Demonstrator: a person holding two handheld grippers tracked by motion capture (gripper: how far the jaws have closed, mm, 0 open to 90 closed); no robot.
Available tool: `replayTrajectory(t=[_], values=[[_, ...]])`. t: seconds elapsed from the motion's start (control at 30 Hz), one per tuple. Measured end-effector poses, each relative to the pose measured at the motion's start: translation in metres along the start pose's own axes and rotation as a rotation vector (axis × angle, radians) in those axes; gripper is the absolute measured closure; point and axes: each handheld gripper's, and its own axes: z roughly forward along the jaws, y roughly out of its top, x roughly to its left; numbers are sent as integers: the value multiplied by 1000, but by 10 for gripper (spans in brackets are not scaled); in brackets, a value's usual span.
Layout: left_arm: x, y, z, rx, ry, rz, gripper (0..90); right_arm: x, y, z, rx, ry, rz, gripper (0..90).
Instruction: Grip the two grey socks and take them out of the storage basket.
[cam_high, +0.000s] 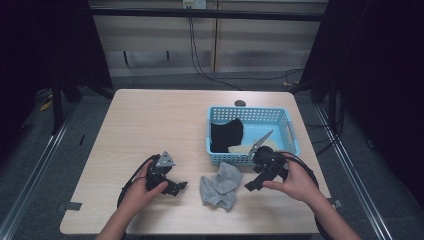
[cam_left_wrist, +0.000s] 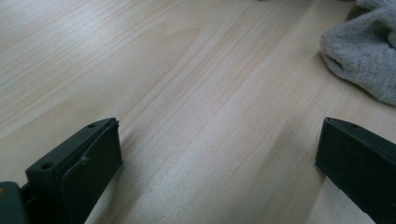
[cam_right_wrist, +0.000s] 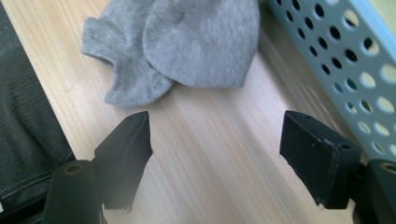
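A crumpled pair of grey socks (cam_high: 220, 185) lies on the wooden table (cam_high: 150, 125) near its front, just before a blue perforated basket (cam_high: 250, 114). Inside the basket are a black sock (cam_high: 226, 134) and a pale cream one (cam_high: 244, 148). My right gripper (cam_high: 251, 186) hovers to the right of the grey socks, pointing at them, open and holding nothing. In the right gripper view the grey socks (cam_right_wrist: 187, 42) lie beyond the wide jaws (cam_right_wrist: 217, 123), with the basket wall (cam_right_wrist: 345, 60) at right. My left gripper (cam_high: 179, 188) rests open left of the socks; one grey sock (cam_left_wrist: 364, 51) shows at upper right.
A small dark object (cam_high: 240, 103) sits at the table's far edge behind the basket. Dark fabric (cam_right_wrist: 23, 116) lines the left side of the right gripper view. Cables trail from both grippers towards the front edge. Bare wood spans the table's left and far parts.
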Motion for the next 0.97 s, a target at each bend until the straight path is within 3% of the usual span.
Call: replayTrajectory(t=[0.4, 0.63, 0.83, 0.97], values=[[0, 0, 0, 0, 0, 0, 0, -8, -28, 12, -50, -20, 31, 244], [0, 0, 0, -1, 0, 0, 0, -9, -41, 17, -62, -79, 19, 247], [0, 0, 0, 0, 0, 0, 0, -4, -46, 24, -70, -96, 5, 247], [0, 0, 0, 0, 0, 0, 0, 3, -38, 25, -84, -97, -3, 240]])
